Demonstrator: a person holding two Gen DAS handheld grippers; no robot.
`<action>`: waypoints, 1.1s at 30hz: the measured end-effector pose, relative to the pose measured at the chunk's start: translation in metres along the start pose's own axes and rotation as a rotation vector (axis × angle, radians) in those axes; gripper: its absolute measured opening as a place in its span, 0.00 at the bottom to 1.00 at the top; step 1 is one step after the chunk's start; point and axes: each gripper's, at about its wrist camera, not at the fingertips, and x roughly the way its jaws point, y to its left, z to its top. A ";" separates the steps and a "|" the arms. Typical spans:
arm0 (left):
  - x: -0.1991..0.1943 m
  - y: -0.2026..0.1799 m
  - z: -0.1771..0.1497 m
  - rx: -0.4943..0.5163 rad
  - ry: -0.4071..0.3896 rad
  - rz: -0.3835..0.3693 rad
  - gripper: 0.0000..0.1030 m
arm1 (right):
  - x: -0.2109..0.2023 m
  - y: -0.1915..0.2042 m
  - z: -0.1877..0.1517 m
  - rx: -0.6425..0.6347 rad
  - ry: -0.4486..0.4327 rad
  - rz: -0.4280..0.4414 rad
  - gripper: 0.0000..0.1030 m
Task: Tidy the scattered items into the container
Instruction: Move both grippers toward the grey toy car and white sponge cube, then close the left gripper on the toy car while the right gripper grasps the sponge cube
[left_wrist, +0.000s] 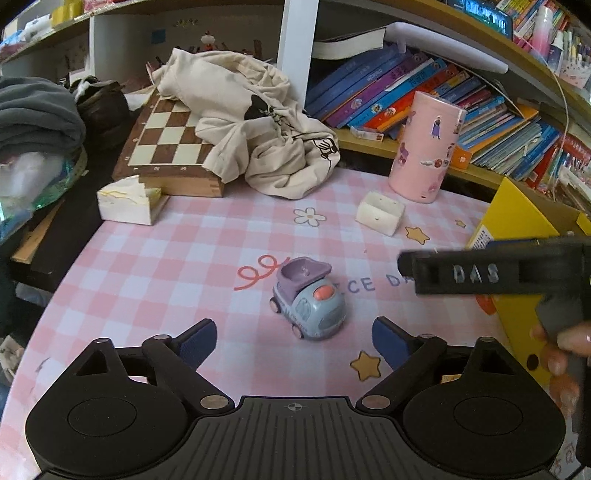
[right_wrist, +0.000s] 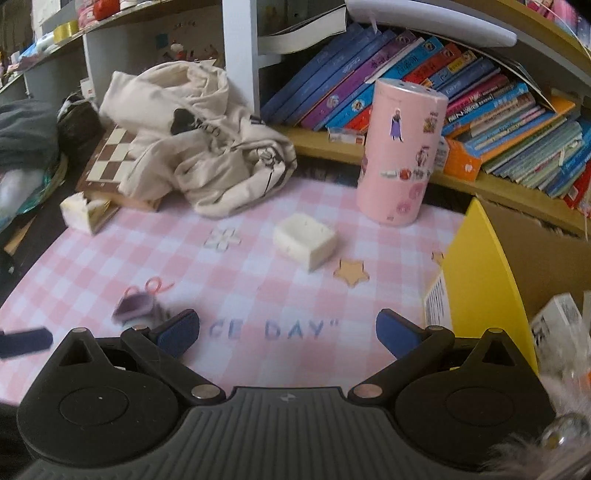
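Note:
A small blue and purple toy truck (left_wrist: 308, 299) stands on the pink checked tablecloth, just ahead of my open left gripper (left_wrist: 293, 341), between the lines of its fingers. It shows blurred in the right wrist view (right_wrist: 135, 304), left of my right gripper. A white block (left_wrist: 380, 213) lies farther back; it also shows in the right wrist view (right_wrist: 304, 240). A yellow cardboard box (right_wrist: 487, 280) stands at the right with items inside. My right gripper (right_wrist: 288, 334) is open and empty above the cloth; its body crosses the left wrist view (left_wrist: 480, 273).
A tall pink cylinder (right_wrist: 400, 155) stands behind the white block. A cream garment (left_wrist: 258, 122) lies over a chessboard (left_wrist: 162, 144) at the back left. A torn white box (left_wrist: 125, 203) sits at the table's left edge. Shelves of books (right_wrist: 461, 88) run behind.

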 end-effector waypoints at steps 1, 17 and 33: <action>0.003 -0.001 0.001 0.000 -0.001 0.002 0.88 | 0.004 -0.001 0.004 0.002 -0.001 -0.002 1.00; 0.047 -0.002 0.014 0.006 0.041 0.011 0.77 | 0.072 -0.001 0.037 0.055 0.003 -0.062 0.98; 0.058 0.000 0.015 0.014 0.047 -0.021 0.56 | 0.120 -0.012 0.051 0.097 0.038 -0.061 0.91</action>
